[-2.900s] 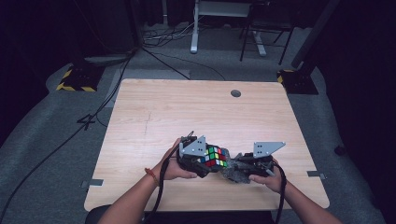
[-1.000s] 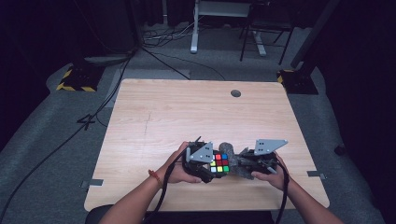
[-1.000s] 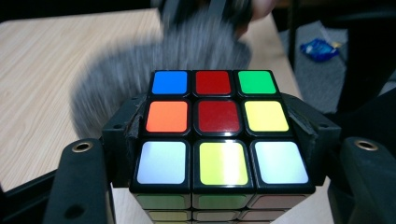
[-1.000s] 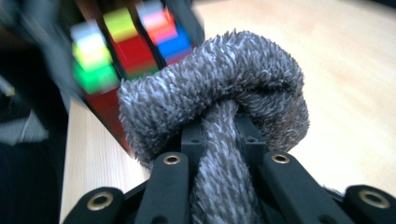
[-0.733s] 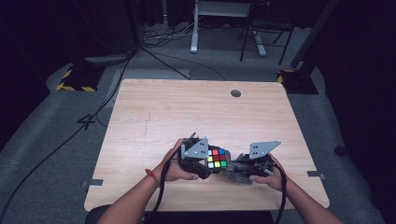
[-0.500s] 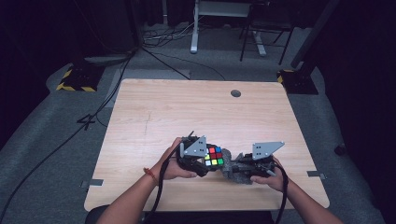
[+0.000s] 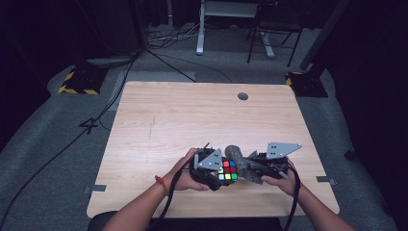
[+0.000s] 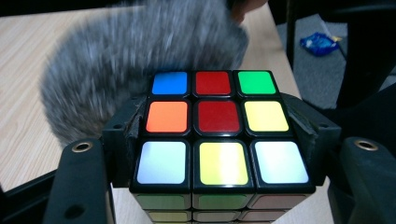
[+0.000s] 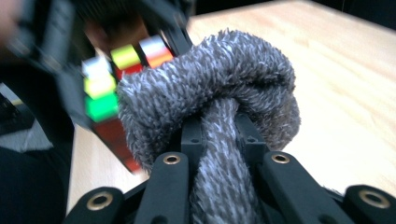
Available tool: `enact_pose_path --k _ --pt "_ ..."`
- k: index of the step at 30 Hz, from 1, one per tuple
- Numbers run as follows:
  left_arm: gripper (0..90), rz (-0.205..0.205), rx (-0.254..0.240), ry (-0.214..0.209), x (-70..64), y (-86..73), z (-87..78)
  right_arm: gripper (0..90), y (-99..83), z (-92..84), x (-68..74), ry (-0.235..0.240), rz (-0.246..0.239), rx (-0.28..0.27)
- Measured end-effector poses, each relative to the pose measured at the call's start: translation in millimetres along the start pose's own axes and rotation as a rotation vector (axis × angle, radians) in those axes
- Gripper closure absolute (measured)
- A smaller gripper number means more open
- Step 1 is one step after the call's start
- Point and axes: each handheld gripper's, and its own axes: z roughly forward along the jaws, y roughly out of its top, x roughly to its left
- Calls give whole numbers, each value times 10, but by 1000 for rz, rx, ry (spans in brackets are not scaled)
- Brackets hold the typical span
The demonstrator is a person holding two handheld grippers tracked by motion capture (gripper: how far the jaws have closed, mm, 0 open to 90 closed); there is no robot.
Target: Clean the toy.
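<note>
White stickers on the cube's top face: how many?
2. White stickers and sit at the near row's two corners of the cube; other faces are mostly hidden.

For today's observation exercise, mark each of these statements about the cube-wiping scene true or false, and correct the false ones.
1. The left claw is clamped on a puzzle cube. True.
2. The right claw holds a yellow sponge. False: it grips a grey fluffy cloth.
3. In the left gripper view, the centre square of the cube's upper face is red. True.
4. The cloth lies far from the cube, at the table's far edge. False: it is bunched right beside the cube, near the table's front edge.
5. The row of the cube's upper face nearest the camera reads white, yellow, white. True.
</note>
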Motion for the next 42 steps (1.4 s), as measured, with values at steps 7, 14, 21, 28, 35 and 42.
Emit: enact_pose_path --k 7,14,21,28,35,42 --pt "335 1 -11 20 4 16 -83 783 -35 122 44 31 -7 69" --pt "335 -17 -4 57 107 -39 -126 783 -26 136 73 54 -22 76" --pt "335 -31 7 100 187 -91 -139 781 8 43 46 43 -25 34" --pt "336 -50 33 124 297 -201 -124 773 15 -50 -41 -83 -21 43" --pt "336 -91 81 122 433 -358 -22 765 -82 -38 -202 -173 22 104" --pt "336 -132 107 93 515 -491 113 754 -216 69 -337 -215 38 192"
